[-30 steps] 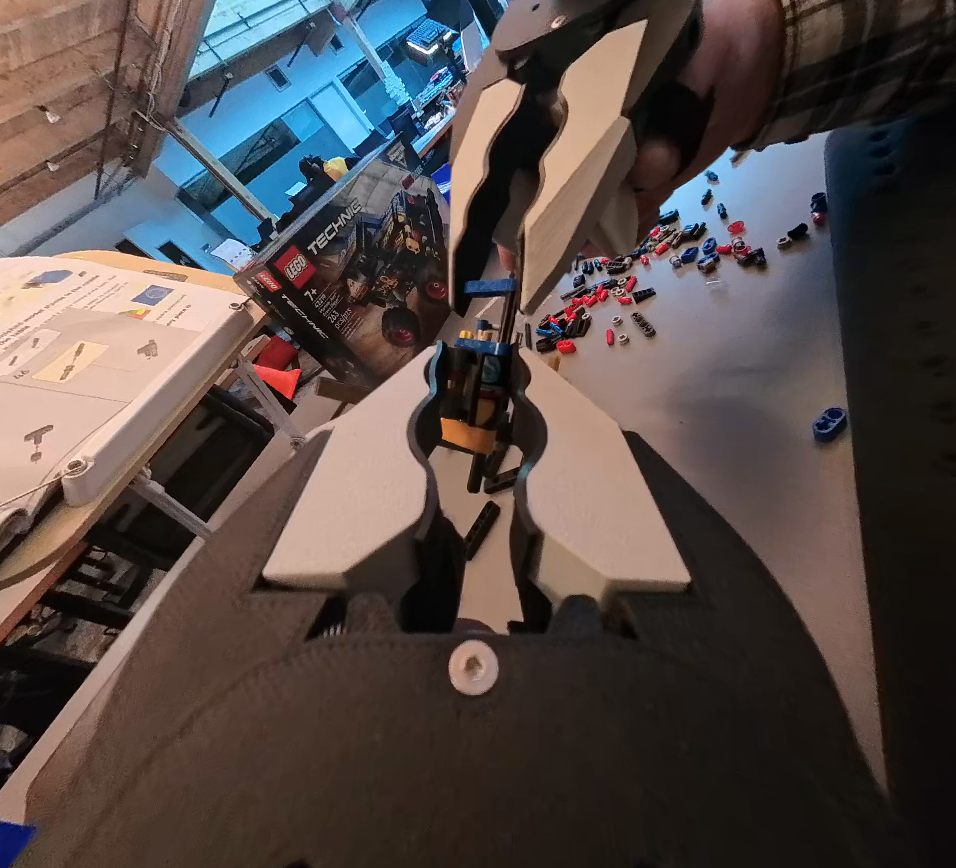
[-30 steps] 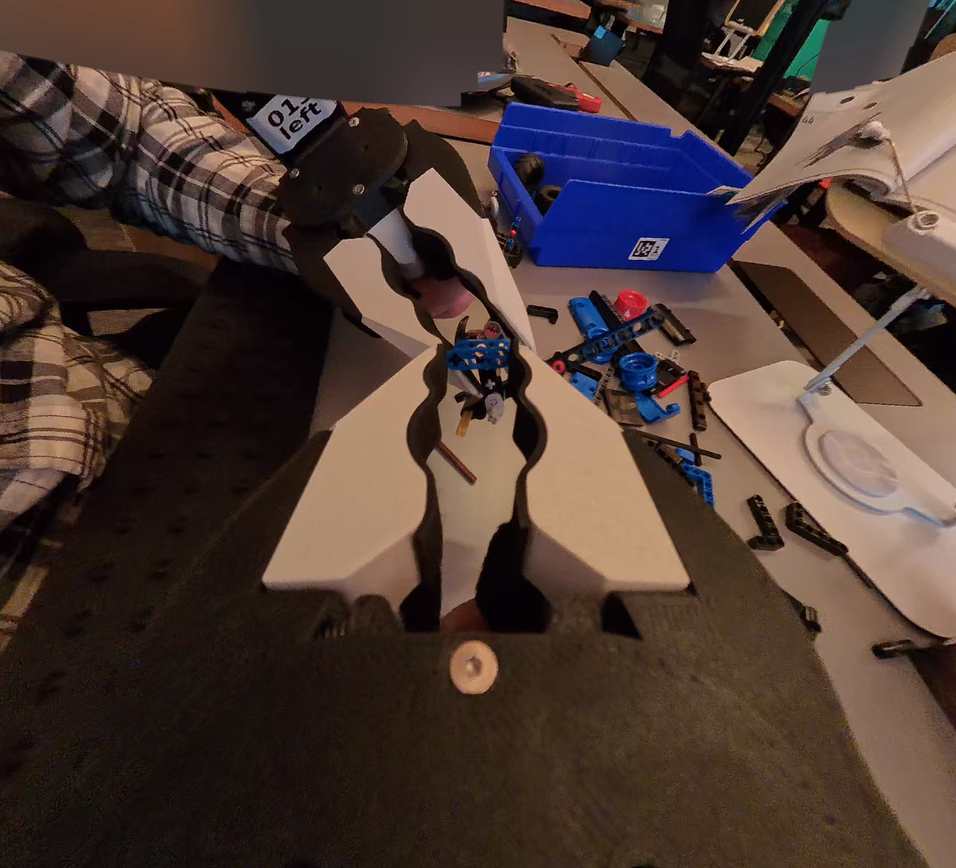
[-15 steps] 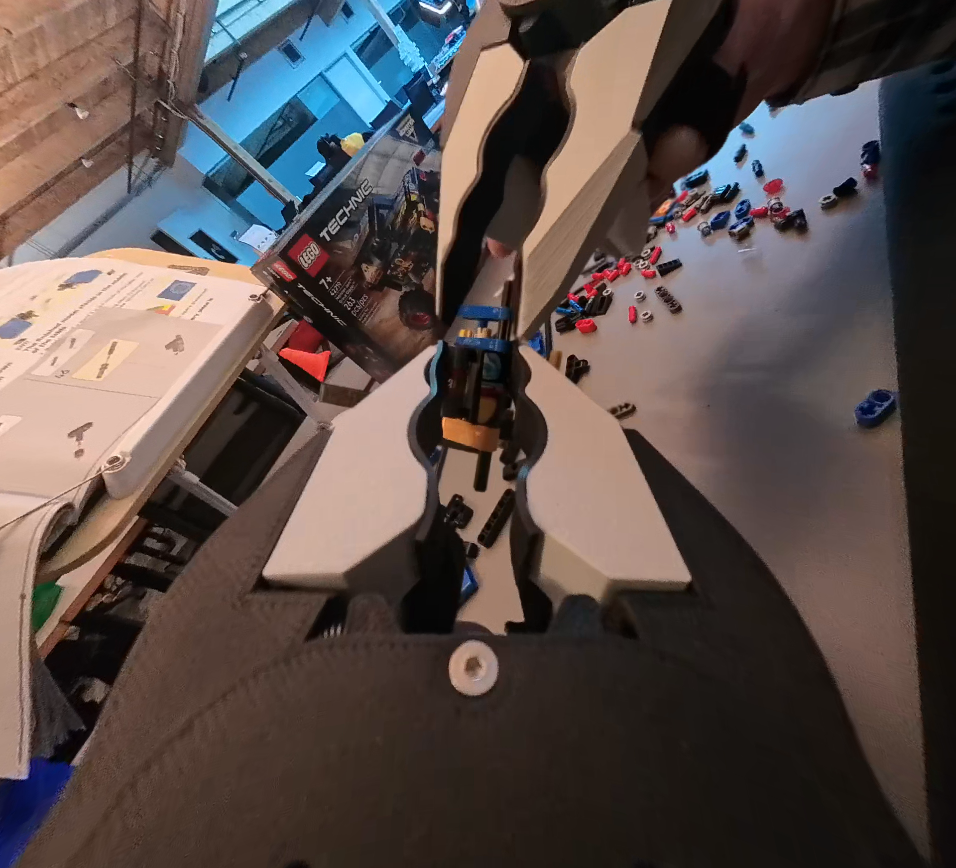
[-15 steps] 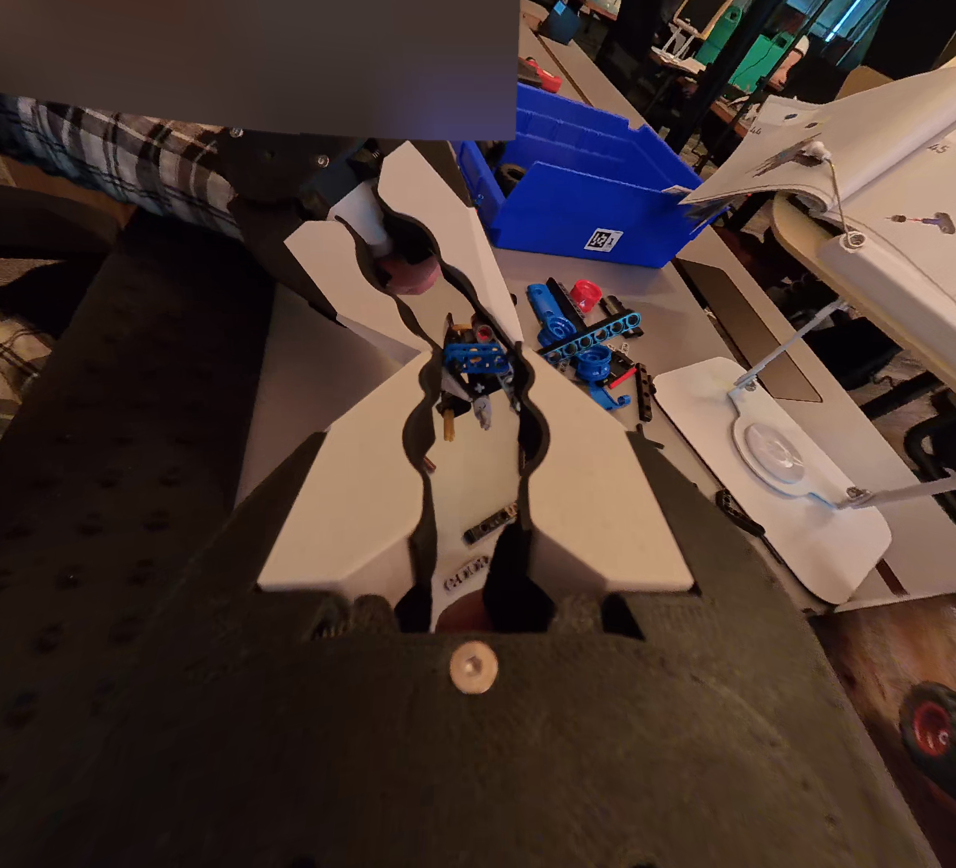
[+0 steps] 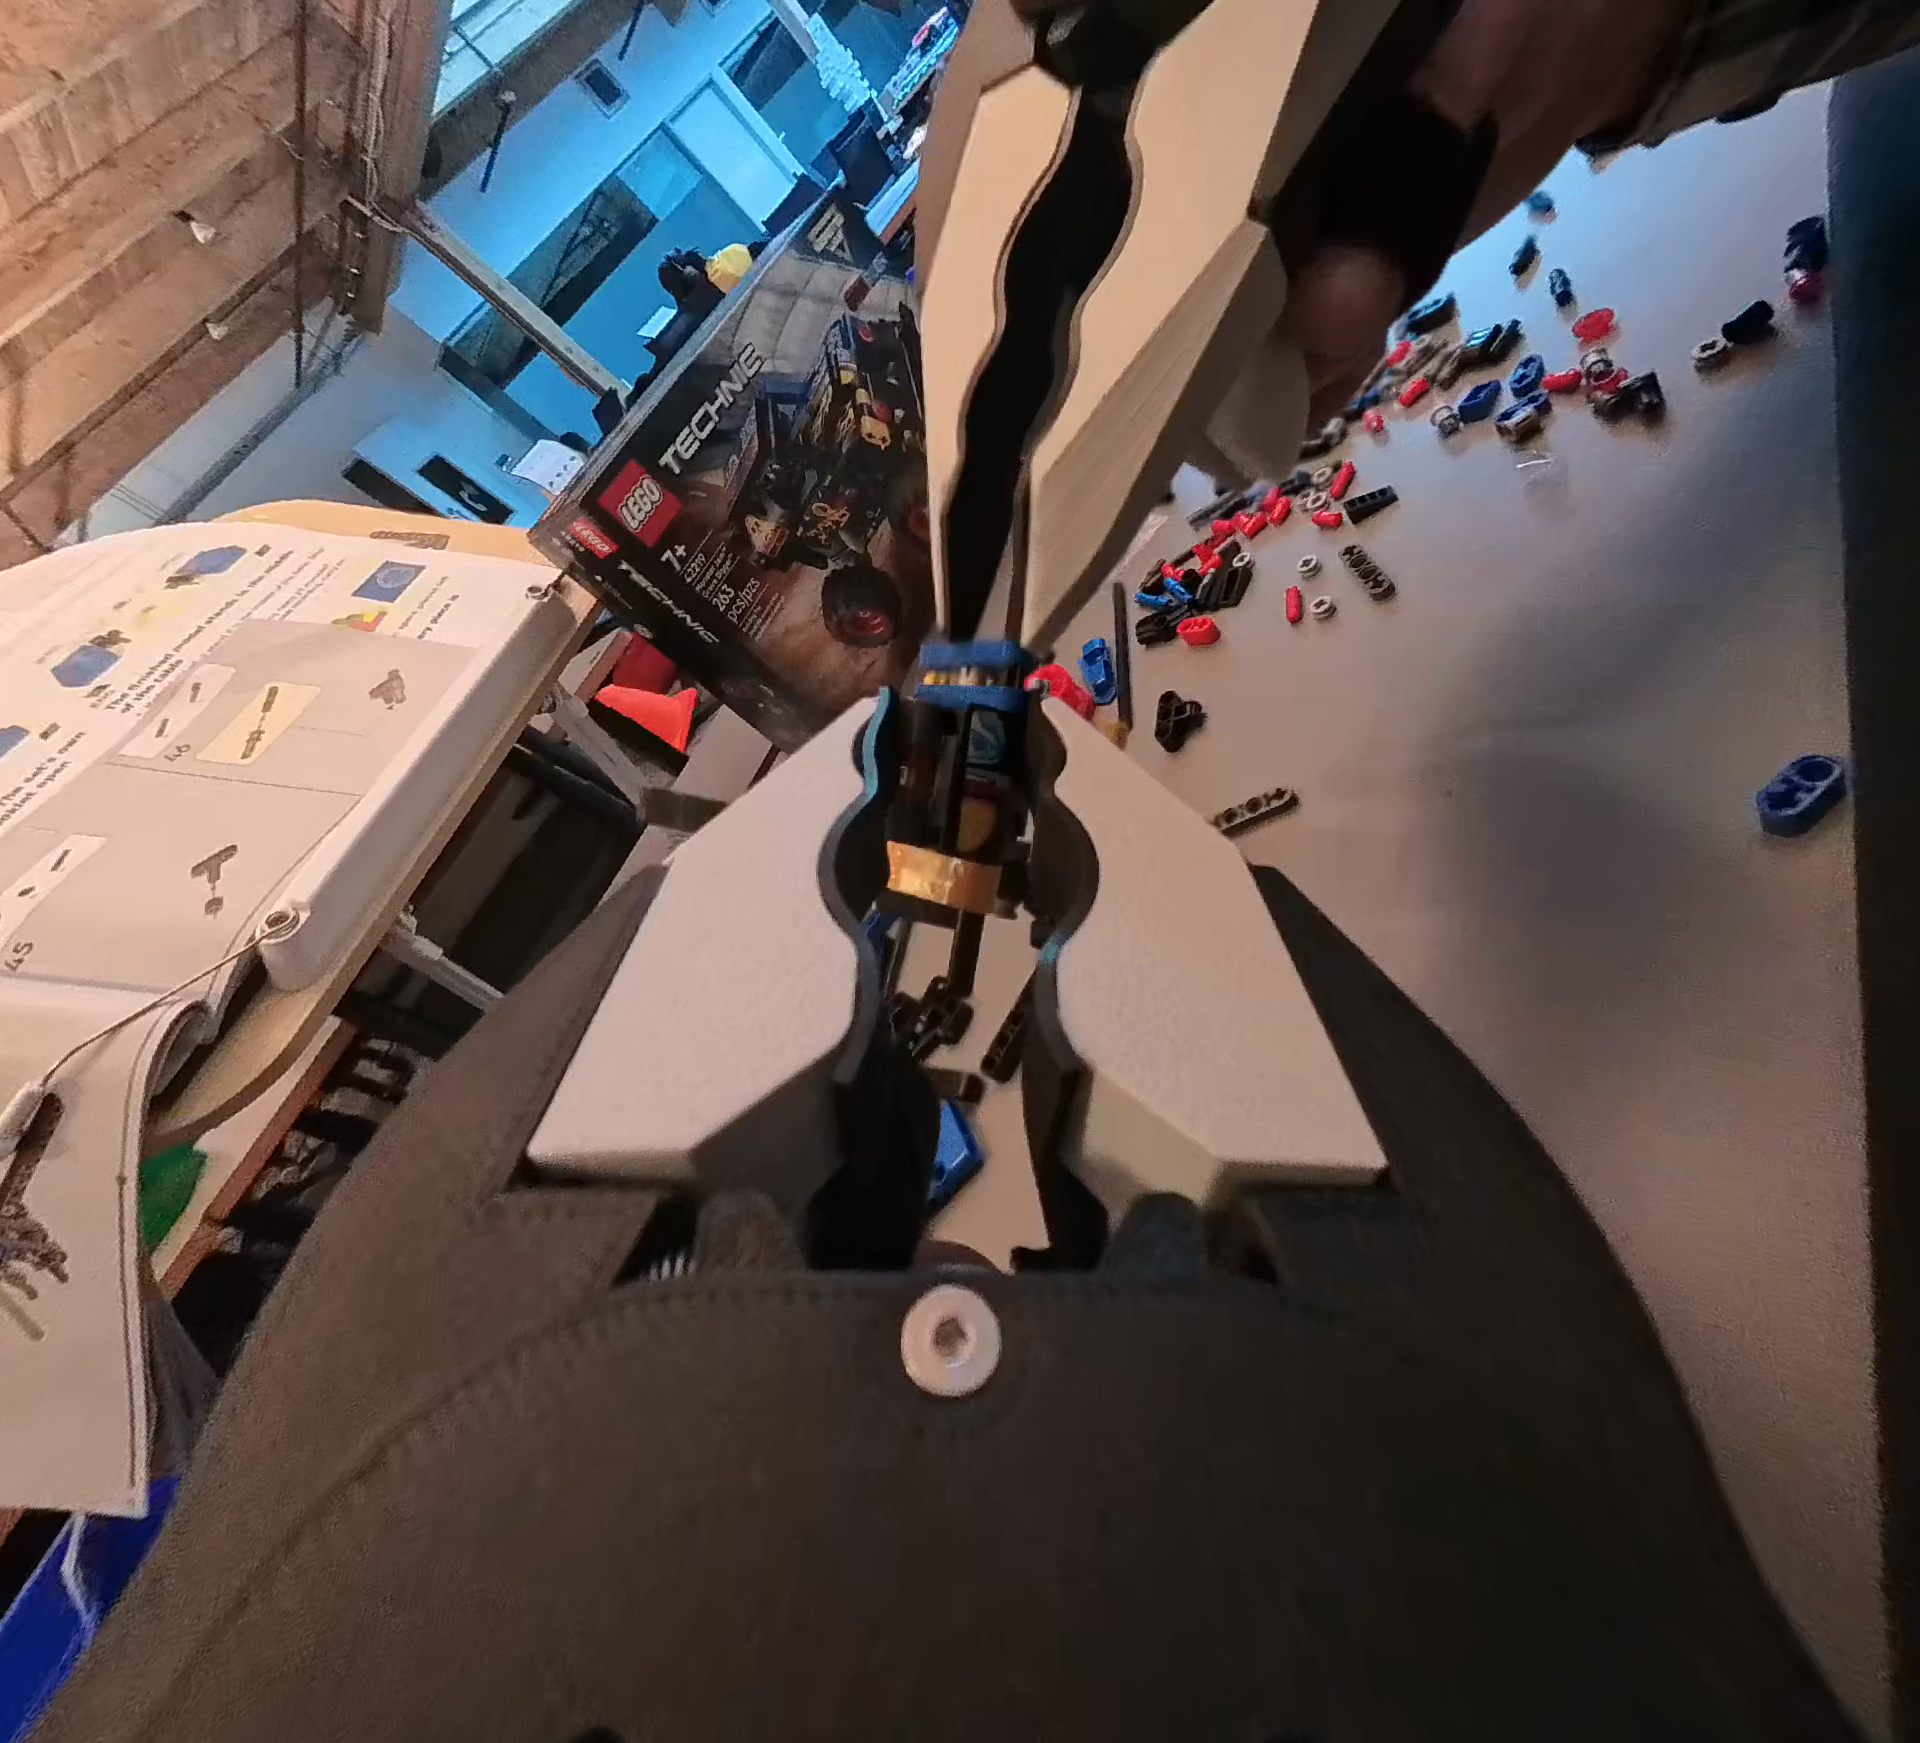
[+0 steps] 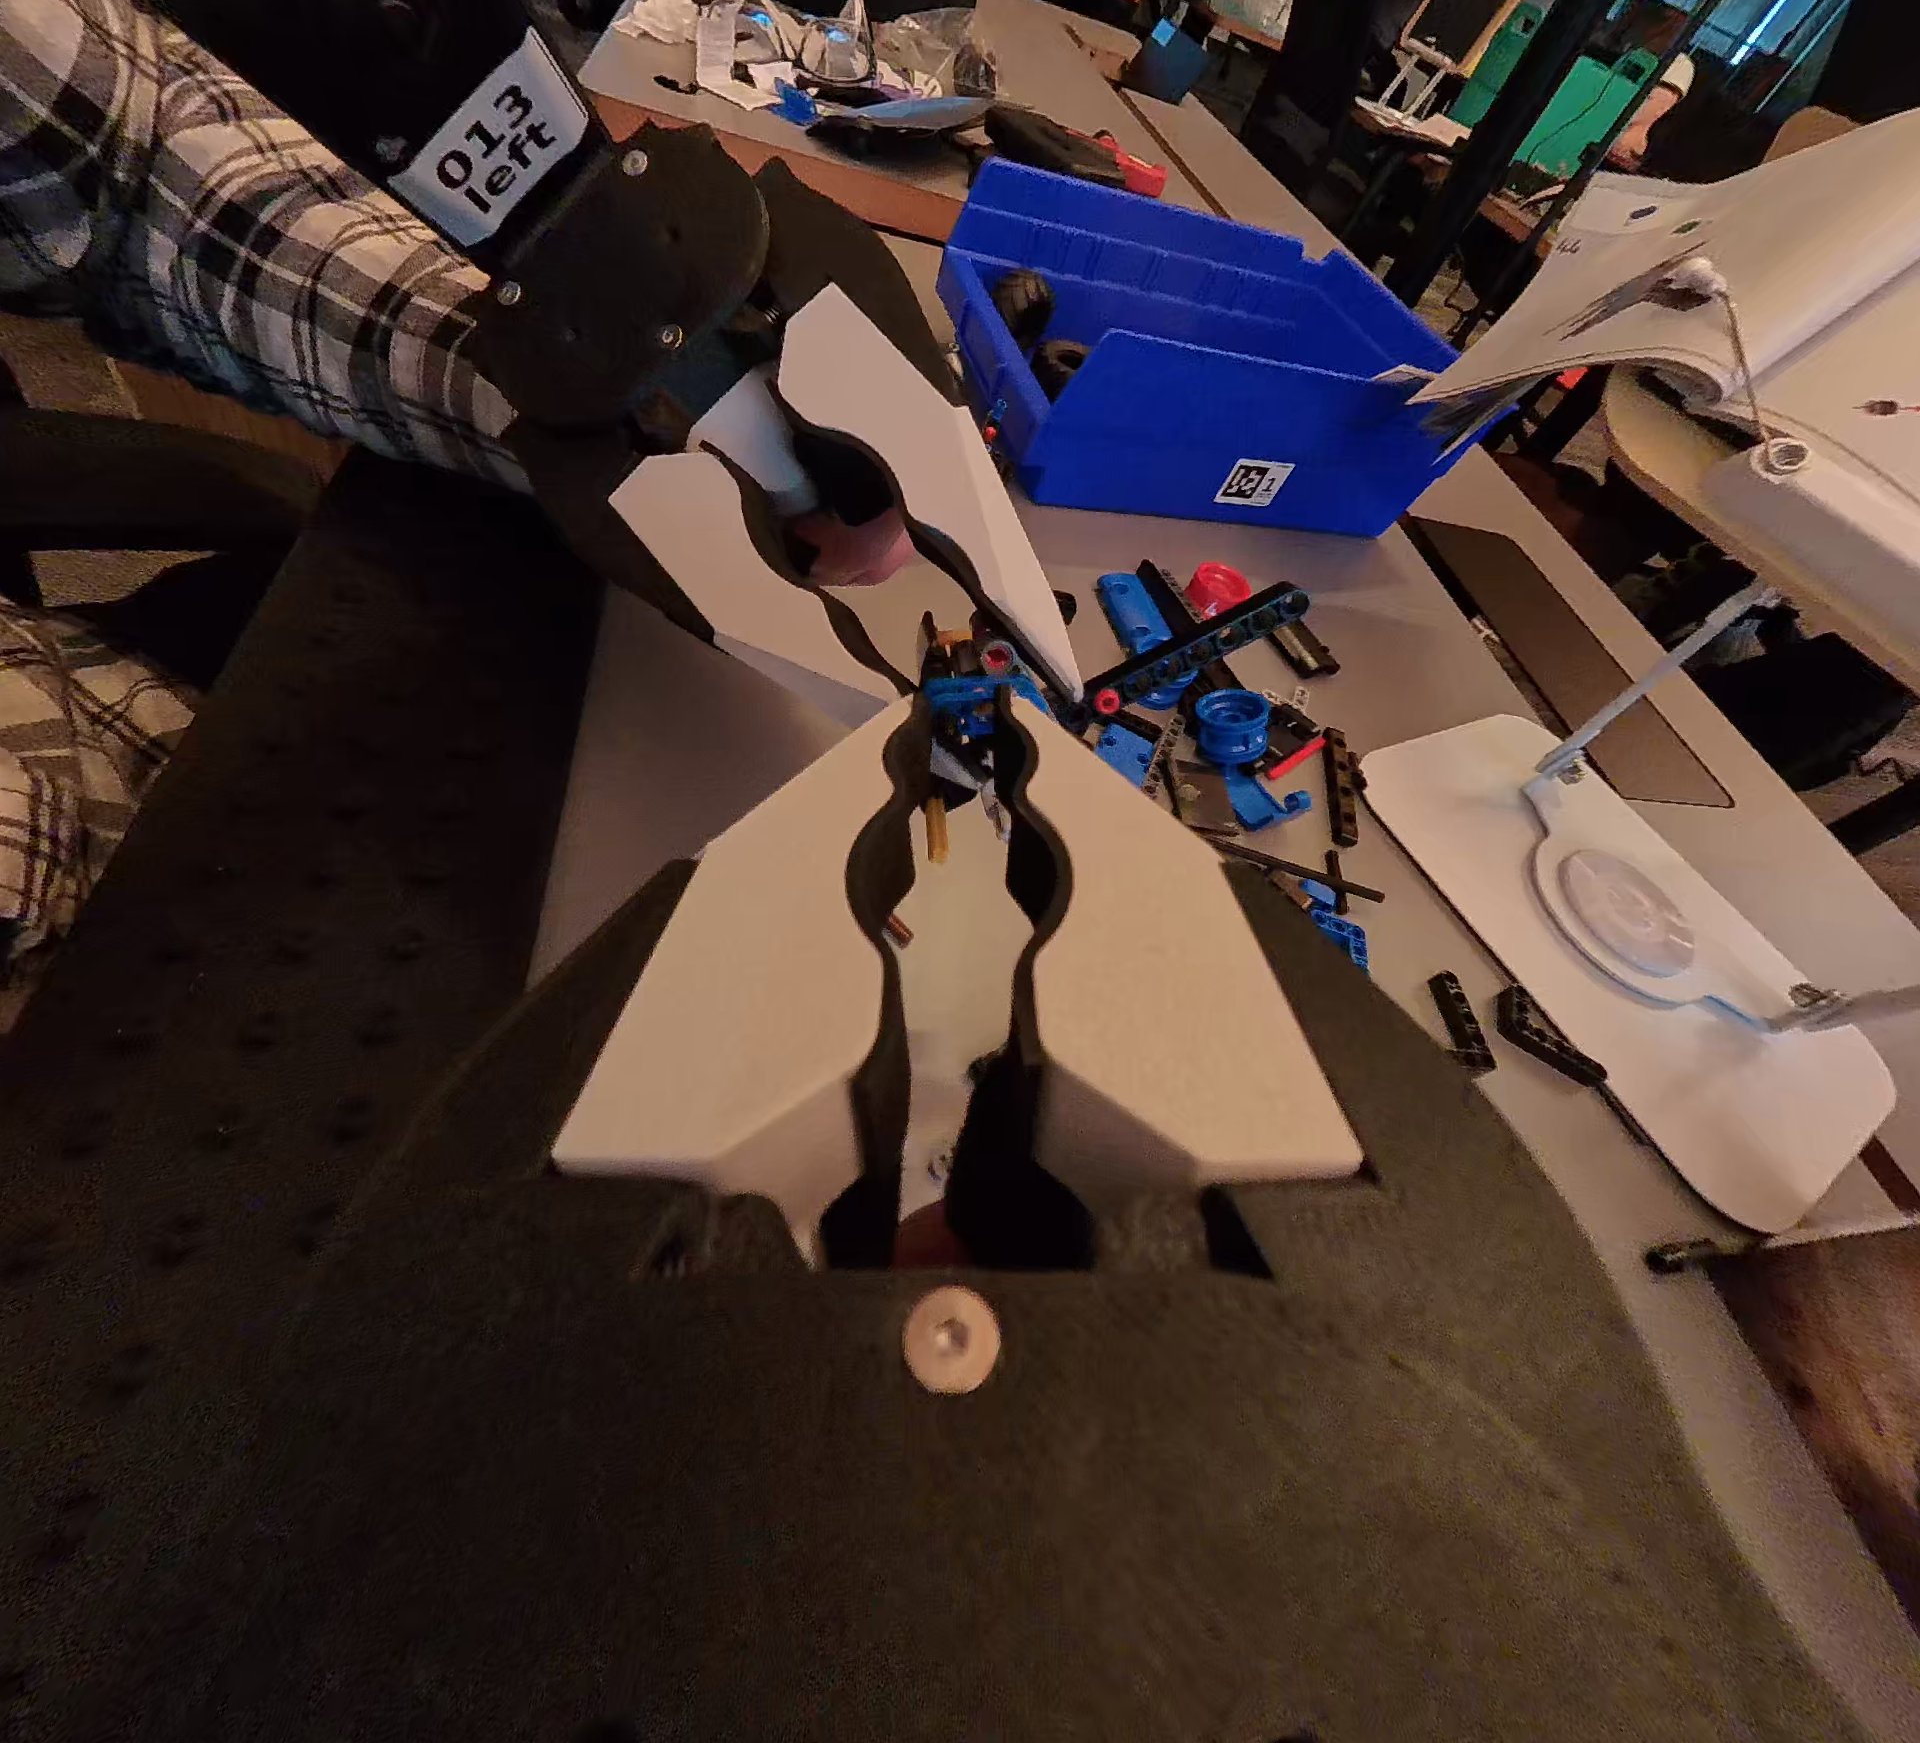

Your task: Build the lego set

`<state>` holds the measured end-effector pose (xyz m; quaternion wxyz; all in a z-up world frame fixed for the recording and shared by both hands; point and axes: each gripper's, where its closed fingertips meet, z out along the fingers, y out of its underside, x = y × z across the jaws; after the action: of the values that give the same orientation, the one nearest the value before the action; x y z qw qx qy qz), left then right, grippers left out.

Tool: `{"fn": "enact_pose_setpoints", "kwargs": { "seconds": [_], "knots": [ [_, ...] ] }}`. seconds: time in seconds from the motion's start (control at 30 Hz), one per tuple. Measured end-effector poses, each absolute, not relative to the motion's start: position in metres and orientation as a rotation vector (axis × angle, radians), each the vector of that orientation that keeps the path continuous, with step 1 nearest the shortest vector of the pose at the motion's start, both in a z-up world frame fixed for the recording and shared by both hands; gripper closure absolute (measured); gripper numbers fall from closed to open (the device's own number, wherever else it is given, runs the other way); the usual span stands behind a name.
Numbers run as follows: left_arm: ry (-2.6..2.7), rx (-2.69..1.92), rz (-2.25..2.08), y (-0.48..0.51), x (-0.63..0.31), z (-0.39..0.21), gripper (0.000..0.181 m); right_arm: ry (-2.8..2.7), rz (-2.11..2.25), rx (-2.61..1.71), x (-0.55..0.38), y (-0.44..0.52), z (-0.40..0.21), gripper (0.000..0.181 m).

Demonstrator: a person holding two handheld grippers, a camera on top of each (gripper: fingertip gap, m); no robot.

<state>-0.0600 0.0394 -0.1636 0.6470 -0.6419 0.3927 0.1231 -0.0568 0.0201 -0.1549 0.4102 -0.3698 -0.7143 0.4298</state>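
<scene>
A small lego assembly (image 5: 956, 789) of black, blue and tan parts hangs above the grey table (image 5: 1507, 862). My left gripper (image 5: 964, 706) is shut on its lower body. My right gripper (image 5: 987, 628) comes in from above, tip to tip with the left, and is shut on the blue part (image 5: 971, 663) at the assembly's top. In the right wrist view my right gripper (image 6: 964, 706) pinches the assembly (image 6: 961, 737), a tan pin hangs below it, and the left gripper (image 6: 992, 670) reaches in from the upper left. A plaid-sleeved person holds both grippers.
The lego box (image 5: 748, 509) stands at the table's far edge next to an open instruction booklet (image 5: 208, 706) on a stand. Loose red, blue and black pieces (image 5: 1299, 550) are scattered on the table. A blue bin (image 6: 1195, 436), a pile of parts (image 6: 1216, 706) and a white stand base (image 6: 1621, 945) lie beyond. Both grippers' tips are close together, under 4 cm apart.
My right gripper's jaws have narrowed onto the blue top part. Both grippers have shifted and turned together with the assembly still between them.
</scene>
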Motion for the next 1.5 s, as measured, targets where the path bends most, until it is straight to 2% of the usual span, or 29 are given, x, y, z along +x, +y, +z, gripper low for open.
{"fn": "enact_pose_setpoints", "kwargs": {
  "seconds": [0.23,0.57,1.0,1.03,1.07,1.2,1.23,1.3,1.33,1.4,1.5],
  "knots": [
    [0.900,-1.490,0.328,0.041,-0.063,-0.169,0.163,-1.803,1.082,-0.941,-0.062,0.019,-0.164,0.177],
    [0.922,-1.468,0.374,0.041,-0.064,-0.166,0.163,-1.800,1.239,-0.975,-0.062,0.020,-0.160,0.177],
    [0.972,-1.477,0.366,0.042,-0.062,-0.174,0.162,-1.814,1.197,-1.006,-0.060,0.023,-0.167,0.173],
    [0.984,-1.516,0.342,0.043,-0.063,-0.179,0.162,-1.808,1.188,-1.031,-0.061,0.027,-0.170,0.170],
    [0.986,-1.560,0.328,0.045,-0.068,-0.185,0.161,-1.797,1.174,-1.060,-0.062,0.033,-0.173,0.150],
    [0.981,-1.688,0.210,0.049,-0.071,-0.204,0.160,-1.874,1.127,-1.101,-0.068,0.033,-0.199,0.139],
    [1.011,-1.709,0.211,0.050,-0.071,-0.212,0.160,-1.893,1.119,-1.113,-0.071,0.032,-0.205,0.144],
    [1.037,-1.727,0.277,0.053,-0.075,-0.220,0.169,-1.913,1.125,-1.145,-0.075,0.030,-0.213,0.172],
    [1.041,-1.739,0.277,0.053,-0.077,-0.223,0.169,-1.913,1.115,-1.158,-0.076,0.030,-0.216,0.178],
    [1.031,-1.784,0.209,0.051,-0.080,-0.230,0.155,-1.908,1.090,-1.190,-0.078,0.034,-0.224,0.181],
    [1.006,-1.822,0.194,0.049,-0.087,-0.232,0.146,-1.886,1.095,-1.220,-0.075,0.042,-0.224,0.181]
  ]
}}
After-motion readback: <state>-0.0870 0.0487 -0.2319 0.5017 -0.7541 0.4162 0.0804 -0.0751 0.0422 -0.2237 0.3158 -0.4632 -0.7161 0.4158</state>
